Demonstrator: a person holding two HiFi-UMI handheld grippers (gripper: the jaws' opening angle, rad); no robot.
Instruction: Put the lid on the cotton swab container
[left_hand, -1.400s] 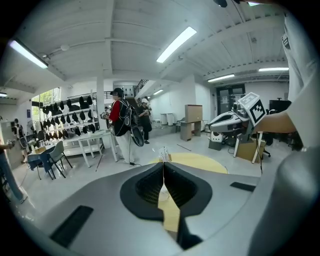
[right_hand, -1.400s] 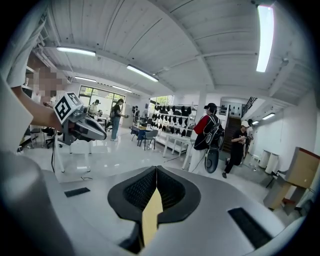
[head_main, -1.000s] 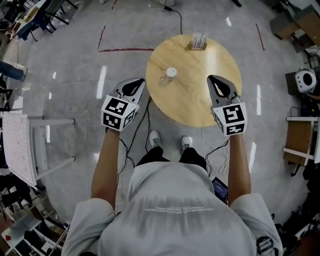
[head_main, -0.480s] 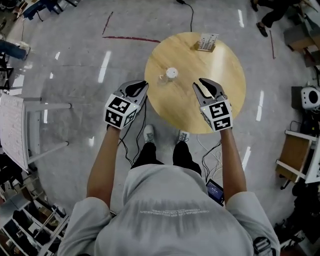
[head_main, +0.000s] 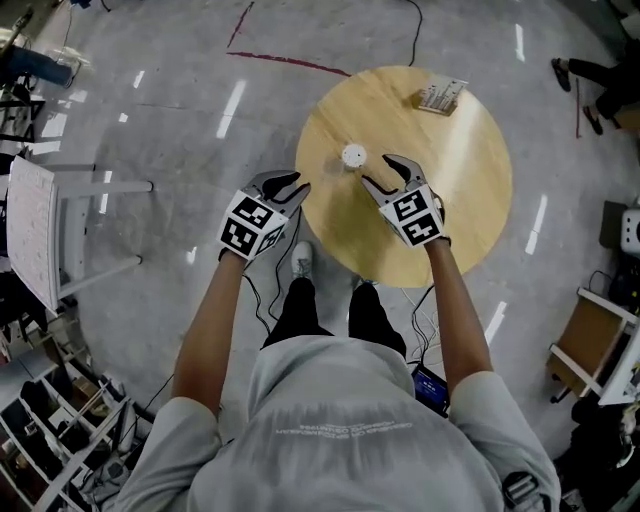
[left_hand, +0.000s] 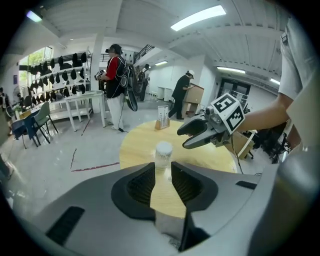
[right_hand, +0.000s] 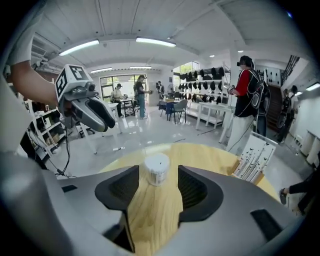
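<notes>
Two empty grippers hang over the near side of a round table, both aimed at the cotton swab container.

The cotton swab container (head_main: 353, 155) stands upright on the round wooden table (head_main: 455, 190), left of its middle, its top white. The lid cannot be picked out with any certainty. The right gripper (head_main: 380, 171) is near the container, tilted downward. Its jaws have just been opening and stand wide apart with nothing between them. The container sits beyond the tips, in line with the gap. The left gripper (head_main: 285, 184) hangs at the table's left edge, jaws a narrow gap apart and empty, the container ahead of them. A wooden card holder (head_main: 440, 95) stands at the far edge, well apart.
</notes>
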